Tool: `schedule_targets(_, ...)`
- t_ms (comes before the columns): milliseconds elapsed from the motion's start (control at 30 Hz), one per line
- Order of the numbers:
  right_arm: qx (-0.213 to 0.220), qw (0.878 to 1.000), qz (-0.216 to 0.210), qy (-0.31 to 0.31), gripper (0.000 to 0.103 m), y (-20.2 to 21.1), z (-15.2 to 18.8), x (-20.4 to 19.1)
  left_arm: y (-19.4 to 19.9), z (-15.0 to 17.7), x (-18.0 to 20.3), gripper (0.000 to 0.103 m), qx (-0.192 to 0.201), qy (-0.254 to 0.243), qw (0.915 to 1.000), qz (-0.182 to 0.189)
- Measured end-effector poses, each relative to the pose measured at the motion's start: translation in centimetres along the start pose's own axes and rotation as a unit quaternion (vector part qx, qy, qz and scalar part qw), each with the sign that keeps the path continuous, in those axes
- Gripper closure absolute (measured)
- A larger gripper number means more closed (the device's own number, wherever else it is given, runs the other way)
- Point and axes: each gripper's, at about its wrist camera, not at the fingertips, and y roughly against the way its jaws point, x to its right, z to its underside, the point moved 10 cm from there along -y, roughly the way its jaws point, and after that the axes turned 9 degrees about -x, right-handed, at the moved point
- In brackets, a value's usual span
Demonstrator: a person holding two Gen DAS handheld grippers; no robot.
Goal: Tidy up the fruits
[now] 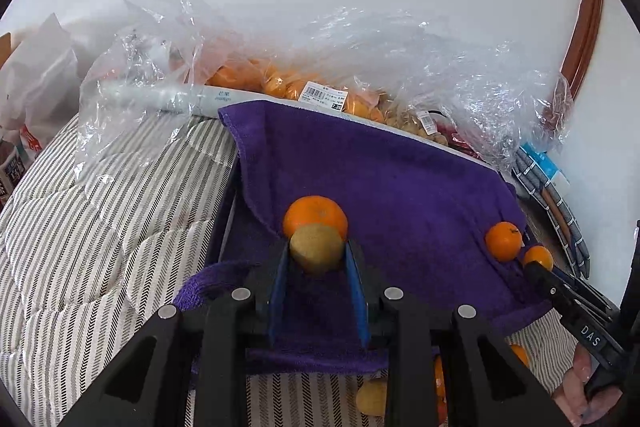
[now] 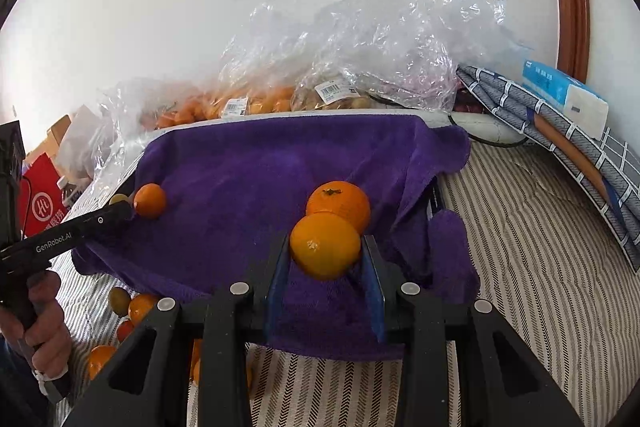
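My left gripper [image 1: 317, 253] is shut on a brown kiwi [image 1: 316, 247], held over the purple towel [image 1: 380, 179] just in front of an orange [image 1: 316, 213] lying there. My right gripper [image 2: 325, 247] is shut on an orange [image 2: 325, 245], held over the towel [image 2: 260, 179] just in front of another orange [image 2: 340, 201]. In the left wrist view that held orange [image 1: 538, 257] shows at the right gripper's tip beside the resting orange [image 1: 504, 241]. In the right wrist view the left gripper's tip [image 2: 116, 207] shows with the kiwi [image 2: 118, 199] beside an orange [image 2: 149, 201].
The towel lines a dark crate on a striped quilt [image 2: 520, 247]. Clear plastic bags of oranges and brown fruit [image 1: 312, 87] lie behind it against the wall. Several loose fruits [image 2: 132, 307] lie on the quilt in front of the crate. A folded cloth and tissue pack [image 2: 560, 95] sit at the right.
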Motion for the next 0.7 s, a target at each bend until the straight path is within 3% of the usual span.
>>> schedule_targets(367,-0.011,1.0,0.006,-0.003,0.068,-0.4,0.2,0.4,-0.2,0.3,0.4,0.076,-0.004,-0.008,1.0,-0.003)
schedule_targets(500,-0.003,1.0,0.009,-0.003,0.06,0.1,0.1,0.3,-0.3,0.3,0.4,0.076,-0.005,-0.006,1.0,-0.006)
schedule_targets(700,-0.005,0.999,0.038,-0.01,0.058,0.4,0.3,0.9,-0.2,0.3,0.4,0.076,-0.003,-0.006,1.0,-0.007)
